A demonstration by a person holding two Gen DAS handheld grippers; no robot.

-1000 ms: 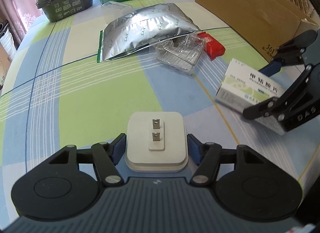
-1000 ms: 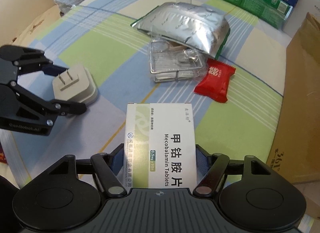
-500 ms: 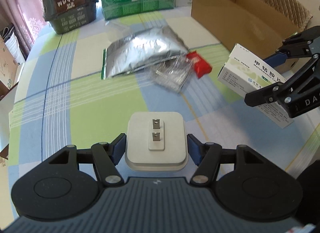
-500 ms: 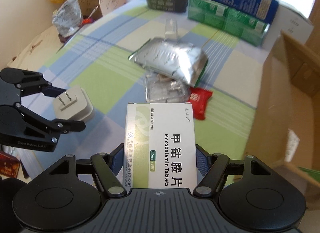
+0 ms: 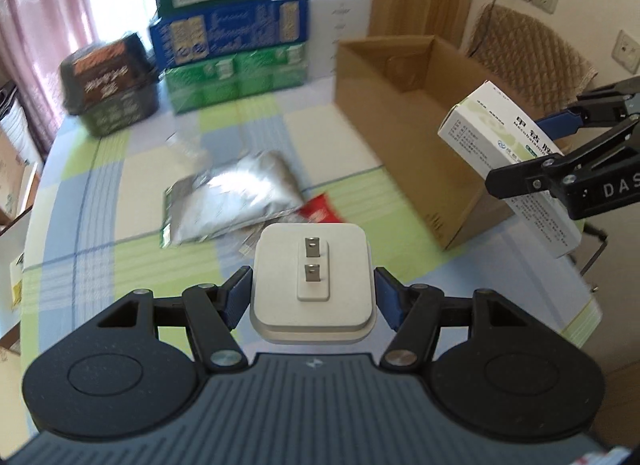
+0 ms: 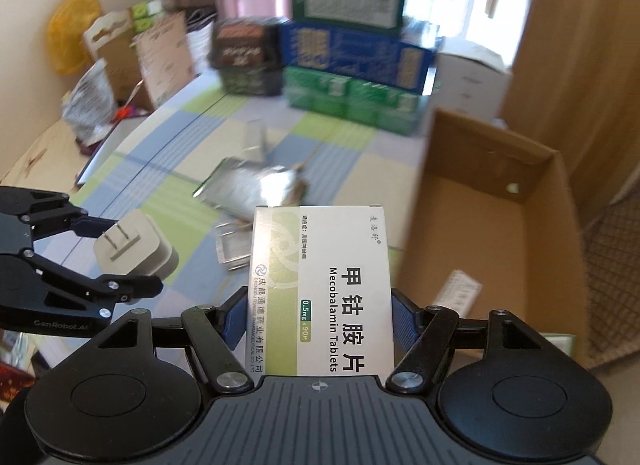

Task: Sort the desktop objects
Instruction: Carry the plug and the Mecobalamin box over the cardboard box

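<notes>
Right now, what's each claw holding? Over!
Left gripper shut on plug. Right gripper shut on pill box. Both off the table, cardboard box open ahead, path clear.

A white-and-green tablet box [image 6: 320, 289], a pale grey plug [image 5: 313, 279], a green-blue-cream checked tablecloth [image 5: 120, 185].

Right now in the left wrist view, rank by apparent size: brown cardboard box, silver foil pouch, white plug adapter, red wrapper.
1. Brown cardboard box
2. Silver foil pouch and white plug adapter: look similar, but the adapter is nearer the camera, so unsure
3. Red wrapper, partly hidden
</notes>
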